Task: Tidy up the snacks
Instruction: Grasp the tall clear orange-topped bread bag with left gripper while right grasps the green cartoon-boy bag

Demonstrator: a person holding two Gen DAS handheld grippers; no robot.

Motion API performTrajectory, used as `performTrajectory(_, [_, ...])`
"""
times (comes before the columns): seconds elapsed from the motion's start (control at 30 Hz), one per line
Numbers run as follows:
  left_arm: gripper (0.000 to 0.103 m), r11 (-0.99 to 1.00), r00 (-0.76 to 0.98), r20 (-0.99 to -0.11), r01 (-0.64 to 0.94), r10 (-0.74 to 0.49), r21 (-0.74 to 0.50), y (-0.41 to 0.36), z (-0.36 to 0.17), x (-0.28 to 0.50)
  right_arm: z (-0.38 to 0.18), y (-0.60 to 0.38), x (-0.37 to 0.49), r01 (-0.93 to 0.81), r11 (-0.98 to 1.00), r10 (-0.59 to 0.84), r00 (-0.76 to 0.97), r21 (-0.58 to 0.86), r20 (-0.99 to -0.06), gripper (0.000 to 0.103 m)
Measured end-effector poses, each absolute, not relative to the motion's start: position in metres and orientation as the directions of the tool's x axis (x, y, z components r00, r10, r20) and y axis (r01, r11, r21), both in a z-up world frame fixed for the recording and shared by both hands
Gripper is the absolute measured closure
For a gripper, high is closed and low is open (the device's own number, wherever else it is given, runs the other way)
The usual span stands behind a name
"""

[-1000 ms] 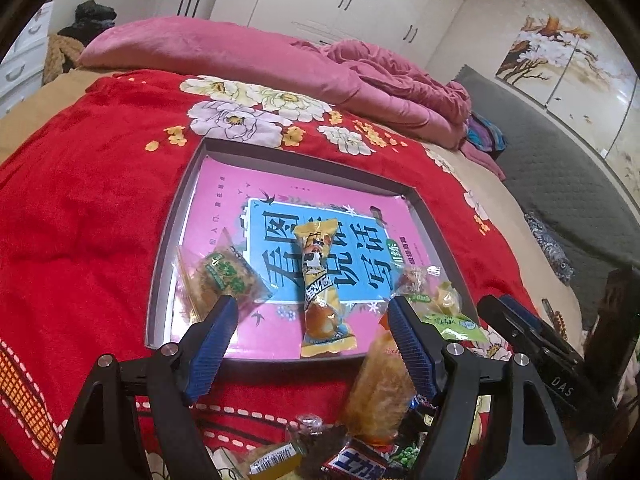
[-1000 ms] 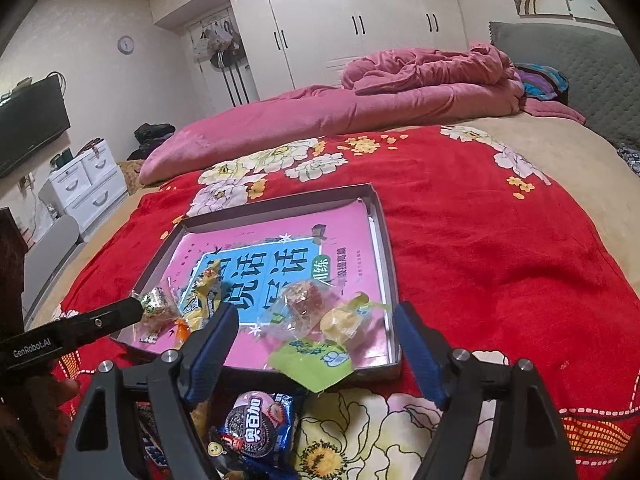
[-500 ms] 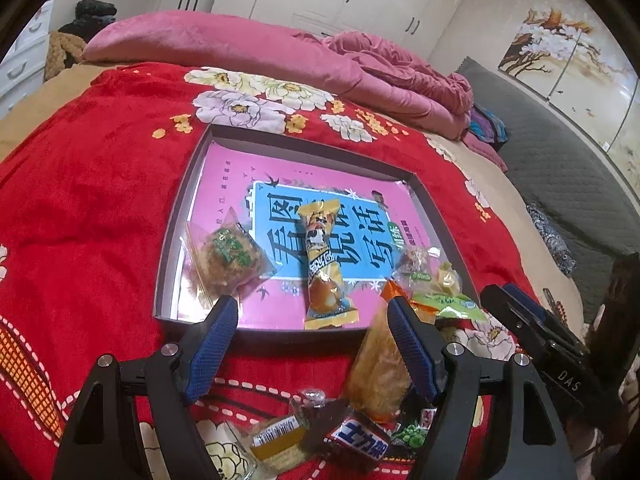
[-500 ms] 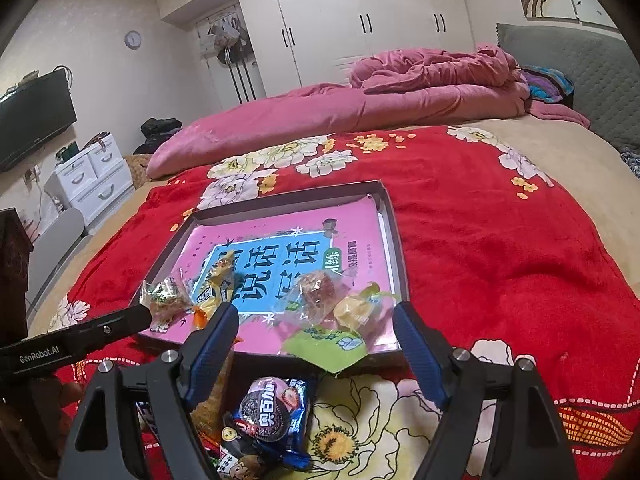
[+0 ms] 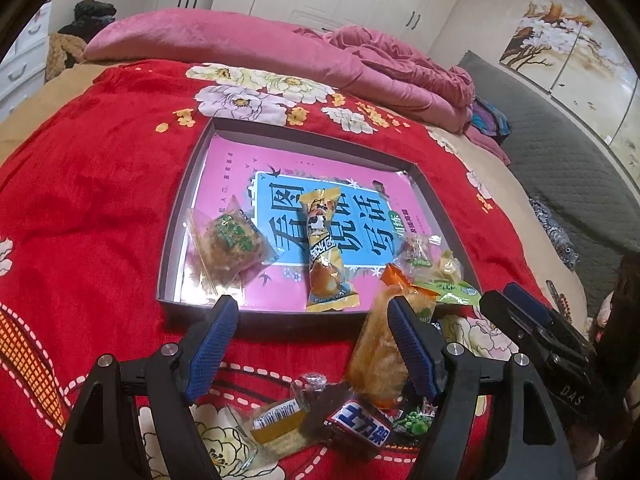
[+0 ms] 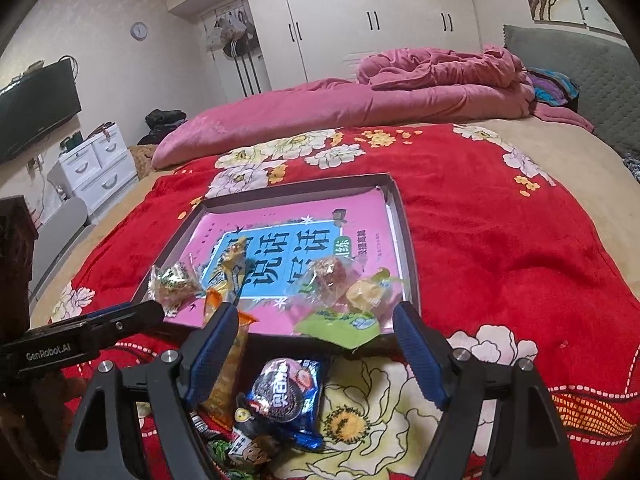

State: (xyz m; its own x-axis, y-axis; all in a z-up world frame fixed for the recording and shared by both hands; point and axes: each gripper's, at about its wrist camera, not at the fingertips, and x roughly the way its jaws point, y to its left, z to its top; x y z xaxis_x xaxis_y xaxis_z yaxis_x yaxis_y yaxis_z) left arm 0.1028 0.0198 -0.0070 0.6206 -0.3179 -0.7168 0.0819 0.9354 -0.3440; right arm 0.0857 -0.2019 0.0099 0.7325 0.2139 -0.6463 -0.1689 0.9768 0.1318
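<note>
A shallow grey box (image 5: 176,236) (image 6: 406,240) with a pink book on its floor lies on the red blanket. Inside it are a green-labelled clear pack (image 5: 230,244), a long yellow snack (image 5: 324,252) and clear-wrapped sweets (image 6: 332,276) by a green pack (image 6: 344,326). In front of the box lies a loose pile: an orange bag (image 5: 380,352), a chocolate bar (image 5: 362,426), a blue cookie pack (image 6: 286,394). My left gripper (image 5: 312,344) hangs open above the pile, holding nothing. My right gripper (image 6: 316,348) hovers open over the cookie pack, also with nothing in it.
The bed carries a flowered red blanket (image 6: 500,248) and a rumpled pink duvet (image 6: 400,96) behind the box. White drawers (image 6: 96,168) and a wall television (image 6: 36,108) stand left; wardrobes (image 6: 380,20) fill the far wall.
Both views have tipped slightly down and back, so the box sits higher in frame and more of the loose pile shows. Neither gripper's jaws have changed.
</note>
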Motion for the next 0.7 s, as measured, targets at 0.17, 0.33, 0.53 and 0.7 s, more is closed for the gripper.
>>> performTrajectory(0.17, [0.025,0.939,0.617,-0.722,0.092,-0.314,-0.330,0.016,-0.006,0.099,0.008,-0.197,0.079,-0.178,0.975,0.222,0.719,0.134,-0.659,0.024])
performTrajectory(0.33, [0.025,0.944,0.610,-0.729,0.108,-0.311,-0.312,0.011,-0.006,0.097,0.003,-0.195,0.072,-0.173,0.972,0.236,0.694,0.161,-0.680,0.024])
performTrajectory(0.53, [0.025,0.949,0.600,-0.739,0.127,-0.305,-0.289,0.004,-0.007,0.095,-0.001,-0.185,0.059,-0.181,0.975,0.219,0.674,0.130,-0.705,0.024])
performTrajectory(0.7, [0.025,0.952,0.591,-0.749,0.138,-0.300,-0.273,-0.001,-0.009,0.094,-0.010,-0.181,0.053,-0.167,0.978,0.204,0.635,0.125,-0.745,0.024])
